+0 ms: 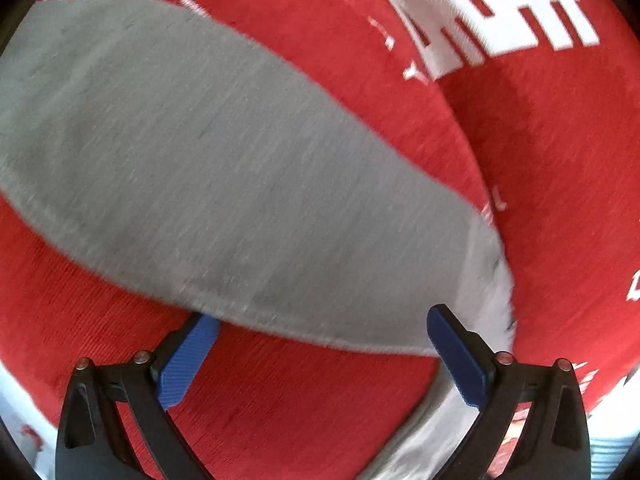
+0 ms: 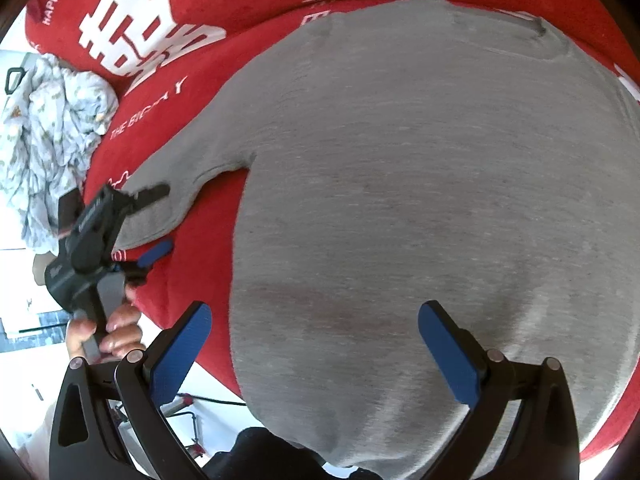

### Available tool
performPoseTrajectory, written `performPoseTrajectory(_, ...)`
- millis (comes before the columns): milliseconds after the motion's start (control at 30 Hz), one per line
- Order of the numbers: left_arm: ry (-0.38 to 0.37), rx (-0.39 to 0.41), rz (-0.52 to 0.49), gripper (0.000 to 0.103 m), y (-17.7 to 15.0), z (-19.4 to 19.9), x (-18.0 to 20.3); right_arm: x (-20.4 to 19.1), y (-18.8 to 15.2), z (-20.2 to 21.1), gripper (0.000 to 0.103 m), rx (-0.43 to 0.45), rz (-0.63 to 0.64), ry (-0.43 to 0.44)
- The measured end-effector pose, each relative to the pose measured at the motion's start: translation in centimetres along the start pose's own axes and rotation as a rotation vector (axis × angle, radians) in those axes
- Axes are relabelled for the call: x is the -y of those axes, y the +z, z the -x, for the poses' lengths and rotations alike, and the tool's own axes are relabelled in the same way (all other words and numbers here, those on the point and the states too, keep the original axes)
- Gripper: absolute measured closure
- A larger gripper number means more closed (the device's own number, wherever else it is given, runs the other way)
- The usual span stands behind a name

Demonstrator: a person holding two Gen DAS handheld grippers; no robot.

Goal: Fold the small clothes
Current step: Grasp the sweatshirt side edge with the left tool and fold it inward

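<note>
A grey long-sleeved top [image 2: 420, 200] lies flat on a red cloth [image 2: 208, 248]. Its hem end fills the space under my right gripper [image 2: 316, 340], which stands open above the fabric and holds nothing. The left sleeve [image 2: 180, 176] stretches to the left, where my left gripper [image 2: 166, 218], held by a hand [image 2: 108, 332], is open around the cuff. In the left wrist view the sleeve [image 1: 240, 168] runs diagonally across the red cloth [image 1: 280, 400]. My left gripper [image 1: 322, 344] straddles the cuff edge, jaws wide; one blue fingertip [image 1: 200, 332] slips partly under the fabric.
A crumpled pale patterned garment [image 2: 52, 120] lies at the left beside the red cloth. Large white lettering [image 2: 148, 36] is printed on the cloth. The cloth's edge drops to a white floor [image 2: 24, 380] at lower left. A dark object [image 2: 260, 452] sits at the bottom.
</note>
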State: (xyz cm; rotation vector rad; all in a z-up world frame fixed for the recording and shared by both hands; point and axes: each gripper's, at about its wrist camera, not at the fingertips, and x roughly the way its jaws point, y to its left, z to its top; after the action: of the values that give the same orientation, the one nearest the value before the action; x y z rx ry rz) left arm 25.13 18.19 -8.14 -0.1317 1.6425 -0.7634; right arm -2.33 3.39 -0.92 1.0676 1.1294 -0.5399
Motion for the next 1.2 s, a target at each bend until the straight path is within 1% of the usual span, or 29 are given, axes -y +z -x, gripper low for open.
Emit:
performPoseTrajectory(33, -0.017, 0.007, 0.009, 0.0, 0.4, 0.0, 0.0, -0.3, 0.0, -0.1, 0.0, 0.0, 0.005, 0.001)
performPoseTrajectory(67, -0.041, 0.03, 0.026, 0.0, 1.0, 0.4, -0.3, -0.4, 0.1, -0.1, 0.0, -0.001, 0.007, 0.001)
performPoseTrajectory(133, -0.06, 0.082, 0.042, 0.0, 1.8, 1.6, -0.8, -0.6, 0.0, -0.2, 0.0, -0.005, 0.012, 0.001)
performPoseTrajectory(167, -0.045, 0.129, 0.046, 0.0, 2.2, 2.6, -1.1, -0.6, -0.1, -0.3, 0.0, -0.006, 0.012, 0.003)
performPoseTrajectory(233, -0.011, 0.182, 0.044, 0.0, 2.8, 4.0, -1.5, -0.8, -0.2, -0.5, 0.0, -0.007, 0.011, 0.007)
performPoseTrajectory(267, 0.021, 0.212, 0.042, 0.005, 3.2, 4.9, -1.9, -0.8, -0.2, -0.6, 0.0, -0.008, 0.01, 0.009)
performPoseTrajectory(300, 0.045, 0.222, 0.039, 0.011, 3.4, 5.2, -2.1, -0.9, -0.3, -0.7, 0.0, -0.009, 0.008, 0.008)
performPoseTrajectory(333, 0.067, 0.222, 0.034, 0.028, 3.6, 5.2, -2.3, -0.9, -0.3, -0.8, 0.0, -0.011, 0.005, 0.008)
performPoseTrajectory(367, 0.104, 0.21, 0.019, 0.039, 4.0, 5.2, -2.6, -0.8, -0.4, -0.9, 0.0, -0.014, 0.002, 0.008)
performPoseTrajectory(400, 0.12, 0.212, 0.004, 0.063, 4.1, 5.4, -2.7, -0.8, -0.5, -1.0, 0.0, -0.016, -0.003, 0.008)
performPoseTrajectory(433, 0.133, 0.207, -0.01, 0.09, 4.2, 5.3, -2.6, -0.8, -0.5, -1.1, 0.0, -0.018, -0.007, 0.01)
performPoseTrajectory(467, 0.134, 0.192, -0.022, 0.094, 4.3, 5.2, -2.7, -0.8, -0.6, -1.1, 0.0, -0.018, -0.01, 0.013)
performPoseTrajectory(533, 0.13, 0.195, -0.043, 0.094, 4.3, 4.8, -2.1, -0.9, -0.7, -0.9, 0.0, -0.013, -0.009, 0.013)
performPoseTrajectory(633, 0.109, 0.215, -0.125, 0.094, 3.7, 5.8, -0.2, -1.0, -0.9, -0.4, 0.0, 0.004, 0.001, 0.013)
performPoseTrajectory(733, 0.078, 0.223, -0.262, 0.094, 2.7, 6.8, 3.9, -0.5, -1.0, 0.3, 0.0, 0.03, -0.009, 0.023)
performPoseTrajectory(767, 0.064, 0.221, -0.333, 0.094, 2.1, 6.8, 6.2, -0.1, -1.0, 0.7, 0.0, 0.043, -0.022, 0.029)
performPoseTrajectory(833, 0.038, 0.221, -0.419, 0.094, 1.1, 7.0, 9.2, 0.6, -1.0, 1.3, 0.0, 0.066, -0.048, 0.038)
performPoseTrajectory(867, 0.014, 0.216, -0.481, 0.094, 0.2, 7.0, 11.6, 1.1, -1.1, 1.8, 0.0, 0.081, -0.062, 0.043)
performPoseTrajectory(933, -0.026, 0.201, -0.557, 0.094, -0.9, 6.6, 14.7, 2.4, -1.3, 2.9, 0.0, 0.112, -0.094, 0.053)
performPoseTrajectory(967, -0.061, 0.18, -0.615, 0.094, -2.0, 5.9, 17.4, 3.1, -1.4, 3.5, 0.0, 0.127, -0.111, 0.055)
performPoseTrajectory(1000, -0.081, 0.166, -0.651, 0.094, -2.9, 5.4, 19.0, 4.0, -1.6, 4.2, 0.0, 0.145, -0.131, 0.058)
performPoseTrajectory(1033, -0.105, 0.147, -0.705, 0.094, -4.2, 4.6, 21.3, 4.7, -1.7, 4.7, 0.0, 0.16, -0.147, 0.059)
performPoseTrajectory(1067, -0.114, 0.136, -0.735, 0.094, -4.9, 4.0, 22.5, 5.9, -1.9, 5.5, 0.0, 0.181, -0.17, 0.057)
performPoseTrajectory(1100, -0.119, 0.111, -0.781, 0.094, -6.4, 2.7, 24.6, 6.6, -2.1, 6.0, 0.0, 0.194, -0.187, 0.054)
performPoseTrajectory(1133, -0.132, 0.073, -0.814, 0.094, -7.8, 1.1, 26.4, 7.6, -2.2, 6.6, 0.0, 0.21, -0.21, 0.05)
performPoseTrajectory(1200, -0.145, 0.013, -0.848, 0.094, -9.8, -1.5, 28.7, 10.1, -2.7, 7.8, 0.0, 0.242, -0.269, 0.046)
